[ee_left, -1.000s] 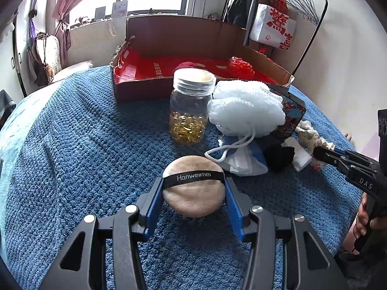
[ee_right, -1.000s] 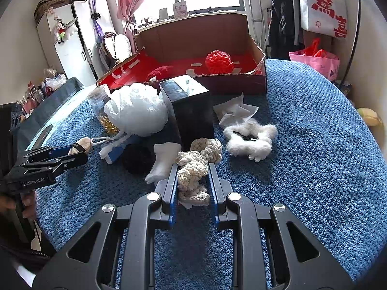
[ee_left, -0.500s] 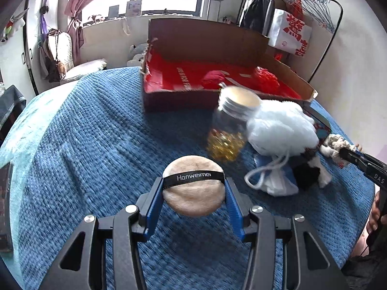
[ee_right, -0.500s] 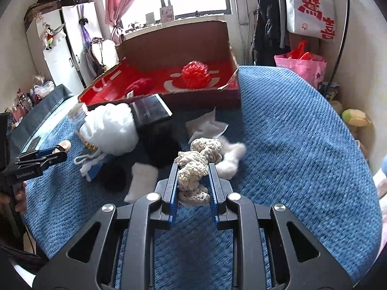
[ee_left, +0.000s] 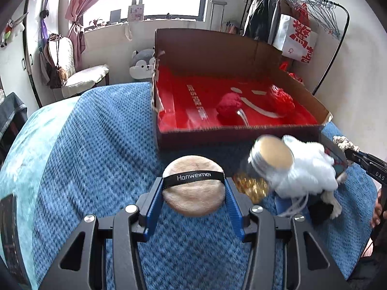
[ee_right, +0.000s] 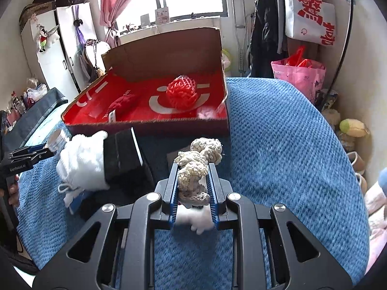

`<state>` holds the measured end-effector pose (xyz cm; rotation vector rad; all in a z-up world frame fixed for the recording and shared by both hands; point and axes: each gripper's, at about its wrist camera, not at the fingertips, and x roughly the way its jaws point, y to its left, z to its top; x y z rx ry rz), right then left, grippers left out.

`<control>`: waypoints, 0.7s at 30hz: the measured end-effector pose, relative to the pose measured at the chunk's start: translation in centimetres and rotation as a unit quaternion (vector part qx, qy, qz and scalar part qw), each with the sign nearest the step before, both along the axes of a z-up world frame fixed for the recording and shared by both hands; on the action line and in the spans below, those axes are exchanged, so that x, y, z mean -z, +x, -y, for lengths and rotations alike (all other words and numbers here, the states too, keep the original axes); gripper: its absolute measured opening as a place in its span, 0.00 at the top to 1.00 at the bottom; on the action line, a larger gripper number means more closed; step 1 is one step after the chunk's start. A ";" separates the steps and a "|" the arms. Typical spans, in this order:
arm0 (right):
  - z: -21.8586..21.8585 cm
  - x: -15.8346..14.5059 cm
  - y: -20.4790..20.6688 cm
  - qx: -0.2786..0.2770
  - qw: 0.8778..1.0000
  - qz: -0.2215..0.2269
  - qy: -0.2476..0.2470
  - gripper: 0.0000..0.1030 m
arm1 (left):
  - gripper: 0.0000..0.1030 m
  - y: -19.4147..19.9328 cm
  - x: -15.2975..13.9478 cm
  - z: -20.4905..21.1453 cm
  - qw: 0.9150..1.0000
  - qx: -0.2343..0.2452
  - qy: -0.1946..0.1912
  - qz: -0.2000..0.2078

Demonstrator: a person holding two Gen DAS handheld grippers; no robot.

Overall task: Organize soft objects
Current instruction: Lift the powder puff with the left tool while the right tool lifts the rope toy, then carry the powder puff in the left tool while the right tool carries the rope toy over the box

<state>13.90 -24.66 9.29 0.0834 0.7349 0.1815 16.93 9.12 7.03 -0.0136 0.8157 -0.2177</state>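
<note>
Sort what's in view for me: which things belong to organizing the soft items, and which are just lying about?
Job items:
- powder puff in the left gripper
- knotted cream rope in the right gripper
- cardboard box, holding a red woven ball and a dark red soft piece
- white mesh pouf

Lying about:
- capsule jar
- black box

A lived-in home bedroom.
A blue blanket [ee_left: 96, 145] is covering the bed, with a clothes rack [ee_left: 302, 12], wardrobe [ee_right: 55, 55] and plush husky [ee_left: 142, 64] standing around.
</note>
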 end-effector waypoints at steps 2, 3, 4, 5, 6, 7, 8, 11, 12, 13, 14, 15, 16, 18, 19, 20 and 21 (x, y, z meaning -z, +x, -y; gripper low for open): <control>0.1 -0.2 0.9 -0.004 1.000 0.000 0.002 0.80 | 0.50 0.8 -0.2 -0.1 1.000 0.004 -0.005 0.000; 0.1 -0.4 1.3 -0.006 1.000 0.001 0.002 0.80 | 0.50 1.1 -0.3 -0.1 1.000 0.006 -0.007 -0.001; 0.1 -0.4 1.6 -0.008 1.000 0.002 0.002 0.80 | 0.50 1.5 -0.5 -0.1 1.000 0.010 -0.009 -0.001; 0.1 -0.6 2.0 -0.011 1.000 0.002 0.004 0.80 | 0.50 1.8 -0.6 -0.1 1.000 0.013 -0.011 -0.001; 0.0 -0.7 2.4 -0.014 1.000 0.003 0.006 0.80 | 0.50 2.1 -0.7 -0.1 1.000 0.016 -0.013 0.000; 0.0 -0.9 2.8 -0.016 1.000 0.004 0.007 0.80 | 0.50 2.5 -0.9 -0.1 1.000 0.019 -0.013 0.001; -0.1 -1.0 3.2 -0.019 1.000 0.004 0.007 0.80 | 0.50 2.7 -1.1 0.0 1.000 0.021 -0.011 0.003; -0.5 -1.3 4.2 -0.028 1.000 0.006 0.008 0.80 | 0.50 3.6 -1.6 0.4 0.999 0.031 -0.010 0.007; -0.6 -1.4 4.5 -0.031 0.999 0.006 0.008 0.80 | 0.50 3.9 -1.7 0.6 0.999 0.034 -0.012 0.007; -0.8 -1.5 4.8 -0.035 0.999 0.007 0.007 0.80 | 0.50 4.2 -1.9 0.8 0.999 0.039 -0.013 0.007; -0.9 -1.6 5.2 -0.038 0.999 0.008 0.008 0.80 | 0.50 4.6 -2.2 1.1 0.999 0.046 -0.013 0.009; -1.0 -1.7 5.4 -0.042 0.999 0.008 0.007 0.80 | 0.50 4.9 -2.4 1.5 0.999 0.052 -0.012 0.011; -1.2 -1.8 5.8 -0.045 0.999 0.009 0.006 0.80 | 0.50 5.2 -2.7 1.9 0.998 0.059 -0.010 0.014; -1.5 -2.0 6.5 -0.053 0.999 0.009 0.008 0.80 | 0.50 5.9 -3.1 2.8 0.997 0.073 -0.008 0.018; -1.6 -2.1 6.8 -0.056 0.998 0.009 0.009 0.80 | 0.50 6.2 -3.3 3.2 0.997 0.079 -0.007 0.019; -1.8 -2.2 7.1 -0.059 0.998 0.009 0.009 0.80 | 0.50 6.6 -3.5 3.9 0.996 0.091 -0.008 0.020; -1.9 -2.3 7.5 -0.063 0.998 0.010 0.008 0.80 | 0.50 6.9 -3.7 4.2 0.995 0.097 -0.010 0.019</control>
